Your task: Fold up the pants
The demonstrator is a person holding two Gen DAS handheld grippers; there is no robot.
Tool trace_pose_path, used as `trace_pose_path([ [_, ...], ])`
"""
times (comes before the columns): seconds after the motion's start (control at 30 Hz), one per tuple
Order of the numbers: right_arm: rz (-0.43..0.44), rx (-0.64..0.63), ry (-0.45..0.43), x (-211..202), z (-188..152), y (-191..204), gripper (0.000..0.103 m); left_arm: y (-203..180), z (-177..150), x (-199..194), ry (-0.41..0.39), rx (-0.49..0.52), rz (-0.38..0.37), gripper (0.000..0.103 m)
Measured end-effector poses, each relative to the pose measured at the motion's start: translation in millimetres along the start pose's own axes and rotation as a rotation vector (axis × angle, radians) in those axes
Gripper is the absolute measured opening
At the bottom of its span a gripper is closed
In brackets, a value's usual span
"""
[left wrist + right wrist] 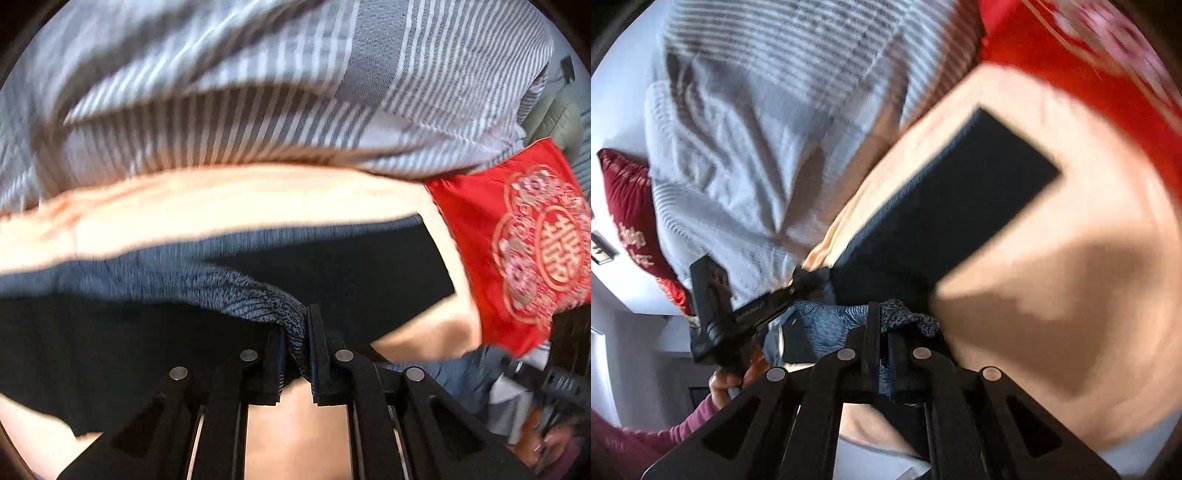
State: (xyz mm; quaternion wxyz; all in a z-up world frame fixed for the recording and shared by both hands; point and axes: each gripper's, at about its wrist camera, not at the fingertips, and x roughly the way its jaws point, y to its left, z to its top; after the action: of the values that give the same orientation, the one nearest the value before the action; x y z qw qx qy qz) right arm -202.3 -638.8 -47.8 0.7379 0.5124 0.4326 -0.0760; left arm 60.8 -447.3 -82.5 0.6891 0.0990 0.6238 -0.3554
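1. Peach-coloured bed sheet (229, 199) fills the ground beneath both tools; beyond it lies a rumpled grey-and-white striped quilt (258, 74), and a red cushion with a pink and gold embroidered emblem (517, 236) sits off to the right of the left tool.

2. Dark, near-black pants with a mottled blue-grey knit waistband (236, 284) lie on the sheet directly ahead of the tools, one long flat panel stretching away from the right tool (882, 354).

3. Left tool (297, 339) is clenched on a bunched bit of the waistband, the knit pinched between its two black fingers and rising slightly off the sheet.

4. Right tool is likewise clamped tight on the same textured band, a tuft of it poking out just past the tips. In its view the left tool appears close by on the left, gripping the neighbouring part of the band, held by a hand (727, 380) in a pink sleeve (646, 435).

5. Pinching the band at two points probably keeps the top edge taut and level, so the cloth can be lifted and carried as one sheet rather than sagging.

6. Blur across both views suggests the tools are in motion, likely the carrying stroke of a fold; how far the fold has got cannot be told.
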Motion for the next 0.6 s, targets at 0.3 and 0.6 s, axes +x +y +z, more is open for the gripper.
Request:
trace_pose_path([
  [0.3,-0.165,-0.066,0.078,68.6,109.8,-17.6,0.003,-4.7,40.3,33.1,0.114,0.040,0.063,0.018],
  [0.6,-0.298,-0.119,0.113,99.2,137.3,-19.7,0.003,-17.1,24.1,-3.4,0.145,0.133,0.111,0.036],
])
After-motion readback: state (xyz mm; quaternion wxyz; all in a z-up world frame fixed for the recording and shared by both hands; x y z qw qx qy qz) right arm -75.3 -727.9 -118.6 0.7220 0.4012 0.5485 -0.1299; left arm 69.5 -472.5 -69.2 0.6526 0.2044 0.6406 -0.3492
